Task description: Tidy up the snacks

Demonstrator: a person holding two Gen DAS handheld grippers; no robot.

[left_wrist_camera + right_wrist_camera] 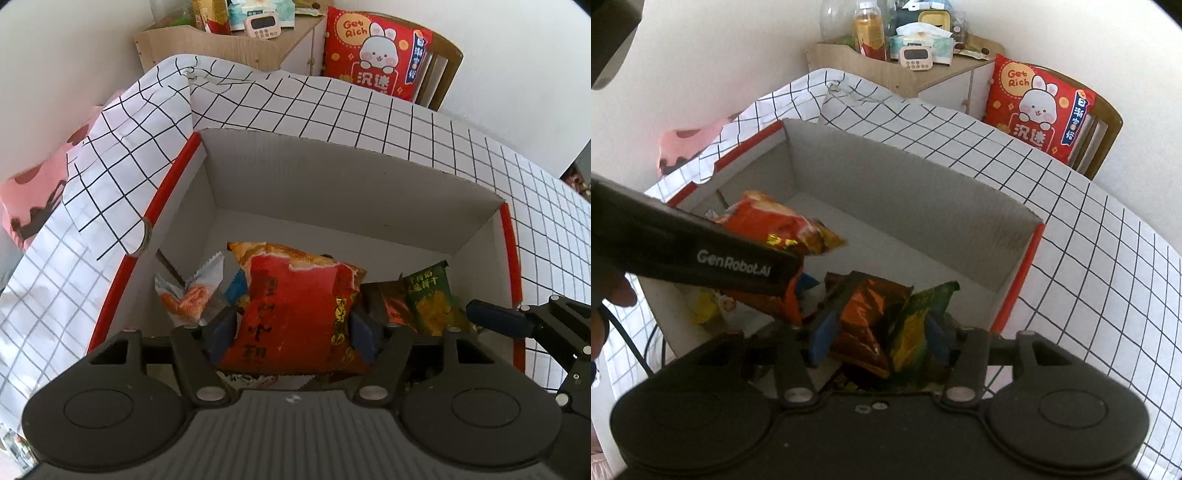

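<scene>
A white cardboard box point(332, 177) with red edges stands open on the checked tablecloth; it also shows in the right wrist view point(905, 192). My left gripper point(291, 328) is shut on a red and orange snack bag point(295, 306) and holds it over the box; the bag also shows in the right wrist view point(775, 225). My right gripper point(879, 336) is shut on a dark orange bag point(868, 317) and a green bag point(919, 317) together, inside the box's near side. A white snack packet point(192, 291) lies in the box's left corner.
The checked tablecloth point(406, 122) surrounds the box. A wooden cabinet point(236, 48) with bottles, tissues and a timer stands behind. A red rabbit cushion point(373, 55) sits on a chair at the back right. The far half of the box floor point(886, 236) is bare.
</scene>
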